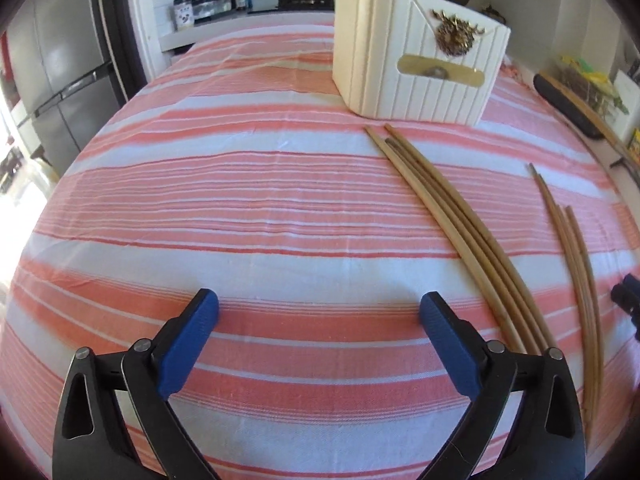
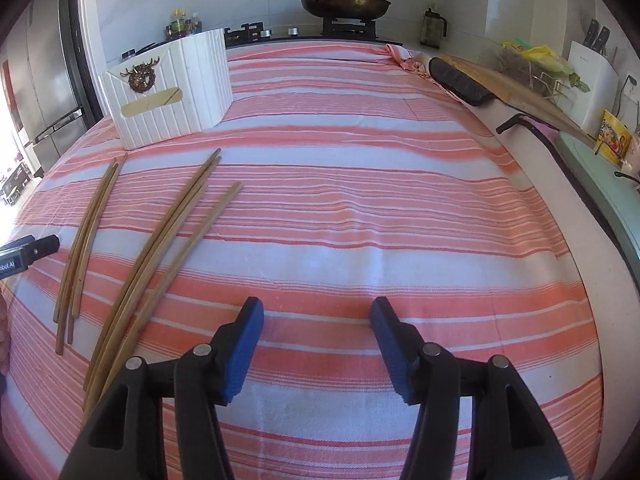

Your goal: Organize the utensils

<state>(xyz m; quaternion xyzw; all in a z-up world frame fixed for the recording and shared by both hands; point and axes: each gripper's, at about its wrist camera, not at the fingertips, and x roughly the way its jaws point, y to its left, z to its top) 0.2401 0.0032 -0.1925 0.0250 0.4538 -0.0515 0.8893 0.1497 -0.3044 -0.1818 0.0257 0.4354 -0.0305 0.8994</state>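
left wrist view: the left gripper (image 1: 319, 316) hangs over a striped cloth (image 1: 240, 200), its blue jaws spread wide with only bare cloth between them, holding nothing. a white holder box (image 1: 416, 60) stands at the far side of the cloth. in front of that box lies a bundle of wooden chopsticks (image 1: 452, 220), its long axis running from the box back toward the camera, off to the right of the jaws. a second, thinner bundle (image 1: 576, 264) lies further right of the box, near the edge of the right gripper (image 1: 626, 300).

right wrist view: here the right gripper (image 2: 317, 320) has its jaws partly open and empty. the box (image 2: 168, 96) sits far left. both chopstick bundles lie in front of it, left of these jaws; the bigger-looking one (image 2: 160, 264) is closest. judging by this, either hand must shift inward, and the sticks lie lengthwise to both.
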